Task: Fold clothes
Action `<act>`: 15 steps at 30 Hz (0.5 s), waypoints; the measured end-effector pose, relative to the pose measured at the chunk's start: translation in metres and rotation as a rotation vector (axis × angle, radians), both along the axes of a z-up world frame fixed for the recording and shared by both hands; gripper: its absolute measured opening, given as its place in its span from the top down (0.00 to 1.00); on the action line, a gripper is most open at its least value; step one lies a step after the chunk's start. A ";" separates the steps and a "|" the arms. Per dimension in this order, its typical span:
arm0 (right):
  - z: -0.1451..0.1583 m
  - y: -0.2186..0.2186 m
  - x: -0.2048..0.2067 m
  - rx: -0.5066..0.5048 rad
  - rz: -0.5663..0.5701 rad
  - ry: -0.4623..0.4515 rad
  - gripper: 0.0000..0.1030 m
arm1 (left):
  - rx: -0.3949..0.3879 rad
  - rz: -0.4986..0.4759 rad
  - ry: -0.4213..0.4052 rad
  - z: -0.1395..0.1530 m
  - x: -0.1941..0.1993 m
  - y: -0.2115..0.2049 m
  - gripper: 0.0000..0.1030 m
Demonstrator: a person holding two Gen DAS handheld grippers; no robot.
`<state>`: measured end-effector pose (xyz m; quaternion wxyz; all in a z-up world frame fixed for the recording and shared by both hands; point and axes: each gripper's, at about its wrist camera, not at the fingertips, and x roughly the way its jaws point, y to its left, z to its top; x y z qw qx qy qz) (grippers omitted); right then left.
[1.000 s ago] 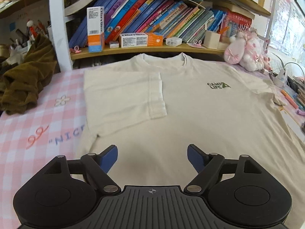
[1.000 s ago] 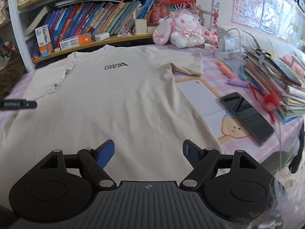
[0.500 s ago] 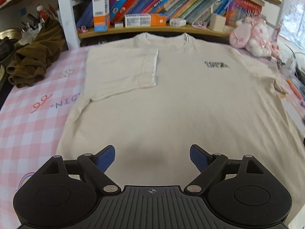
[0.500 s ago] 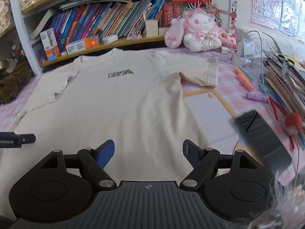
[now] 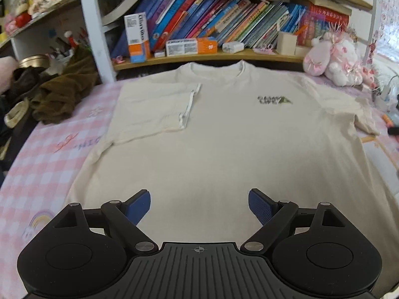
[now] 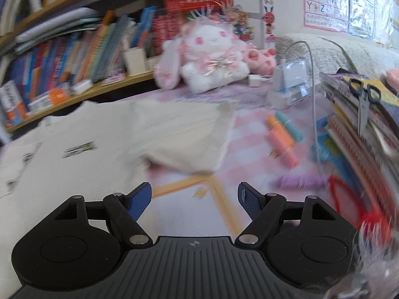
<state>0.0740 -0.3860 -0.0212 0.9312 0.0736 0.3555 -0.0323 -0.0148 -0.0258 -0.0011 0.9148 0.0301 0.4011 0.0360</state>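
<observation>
Both tongs gape empty: left gripper [image 5: 199, 205] over the cream T-shirt [image 5: 224, 149] at mid-frame, right gripper [image 6: 194, 199] nearer the unfolded sleeve [image 6: 189, 139], which lies just above it at centre frame, cuff edge running top to bottom

The right gripper [image 6: 194, 199], black with blue ribbed pads [image 6: 139, 200], stands with its jaws wide apart and nothing between them, above a white sheet with a tan border [image 6: 189, 199]. Ahead and to the left lies a cream short-sleeved T-shirt [image 6: 99, 154] on a pink checked cloth [image 6: 249, 134]; its sleeve [image 6: 194, 137] spreads out flat. The picture is blurred. Orange, teal and purple highlighter pens [image 6: 284, 139] lie to the right, near a stack of notebooks [image 6: 361, 134] topped by black-handled scissors [image 6: 365, 99]. A pink and white plush rabbit [image 6: 212, 57] sits beside a wooden shelf of books [image 6: 74, 57].
</observation>
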 end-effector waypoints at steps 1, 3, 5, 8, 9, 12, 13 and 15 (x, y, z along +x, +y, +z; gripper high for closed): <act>-0.005 -0.009 0.013 -0.014 -0.002 0.002 0.28 | 0.015 0.007 0.008 -0.001 -0.004 -0.003 0.14; -0.013 -0.019 0.032 -0.018 -0.012 0.009 0.28 | 0.044 0.011 0.019 -0.001 -0.011 -0.009 0.14; -0.021 -0.028 0.050 0.007 -0.022 0.018 0.33 | 0.070 0.010 0.025 -0.001 -0.018 -0.016 0.14; -0.032 -0.041 0.076 0.056 -0.038 0.034 0.41 | 0.094 0.005 0.033 -0.001 -0.022 -0.024 0.14; -0.036 -0.045 0.084 0.073 -0.051 0.043 0.47 | 0.100 0.003 0.035 -0.001 -0.022 -0.026 0.14; -0.044 -0.053 0.103 0.115 -0.089 0.070 0.52 | 0.117 -0.003 0.041 -0.002 -0.023 -0.033 0.14; -0.045 -0.053 0.105 0.114 -0.093 0.070 0.52 | 0.119 -0.007 0.042 -0.002 -0.022 -0.035 0.14; -0.046 -0.048 0.109 0.082 -0.082 0.077 0.52 | 0.119 -0.013 0.046 -0.003 -0.021 -0.036 0.14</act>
